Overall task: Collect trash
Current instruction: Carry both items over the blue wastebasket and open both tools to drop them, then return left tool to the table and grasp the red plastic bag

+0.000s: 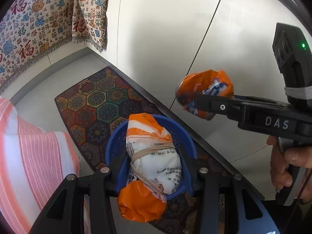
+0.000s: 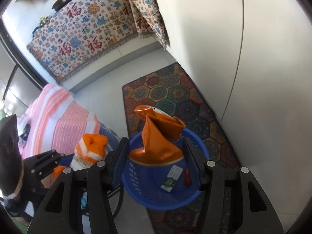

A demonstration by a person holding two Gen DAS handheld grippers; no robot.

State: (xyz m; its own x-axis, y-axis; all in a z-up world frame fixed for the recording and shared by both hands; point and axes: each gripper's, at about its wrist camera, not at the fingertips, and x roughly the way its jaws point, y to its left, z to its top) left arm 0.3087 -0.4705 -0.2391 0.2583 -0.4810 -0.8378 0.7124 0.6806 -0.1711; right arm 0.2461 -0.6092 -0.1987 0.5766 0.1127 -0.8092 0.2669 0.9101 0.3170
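Observation:
In the left wrist view my left gripper [image 1: 151, 158] is shut on an orange-and-white plastic packet [image 1: 154, 156] bound with rubber bands, hanging over a blue plastic basket [image 1: 175, 123]. My right gripper [image 1: 195, 102] reaches in from the right, shut on a crumpled orange snack bag [image 1: 204, 87]. In the right wrist view the right gripper [image 2: 156, 148] holds that orange bag [image 2: 156, 136] directly above the basket [image 2: 148, 187]. Inside the basket lie a small white-and-green carton [image 2: 171, 177] and a red wrapper [image 2: 187, 177]. The left gripper [image 2: 60, 156] with its packet [image 2: 91, 148] is at the left.
The basket stands on a hexagon-patterned rug [image 1: 97, 101] beside a white cabinet front [image 1: 165, 29]. A fringed cloth printed with characters [image 1: 29, 29] drapes the furniture behind. A pink-and-white striped cloth [image 1: 29, 156] is close on the left. A hand [image 1: 282, 165] grips the right tool.

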